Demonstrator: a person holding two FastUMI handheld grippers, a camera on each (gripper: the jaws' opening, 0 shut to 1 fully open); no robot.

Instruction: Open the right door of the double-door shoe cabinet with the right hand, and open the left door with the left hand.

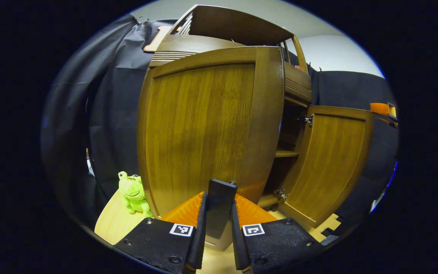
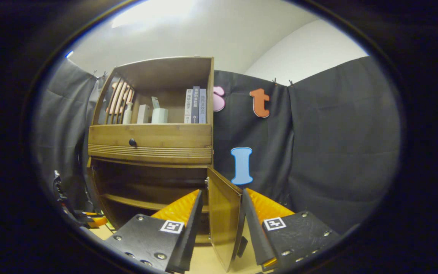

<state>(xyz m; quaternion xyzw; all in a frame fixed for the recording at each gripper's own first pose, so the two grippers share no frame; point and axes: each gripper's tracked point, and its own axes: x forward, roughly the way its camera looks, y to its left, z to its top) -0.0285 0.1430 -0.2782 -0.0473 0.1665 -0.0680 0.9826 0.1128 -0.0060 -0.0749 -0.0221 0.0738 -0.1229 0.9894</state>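
In the left gripper view, the left door (image 1: 207,129) of the shoe cabinet (image 1: 222,30) is swung outward, and its dark handle (image 1: 219,205) is pinched by the left gripper (image 1: 218,222). The right door (image 2: 223,213) stands open edge-on between the right gripper (image 2: 221,224) fingers; contact cannot be told.

Left gripper (image 1: 218,213) jaws clamped (right gripper (image 2: 222,224) likewise)
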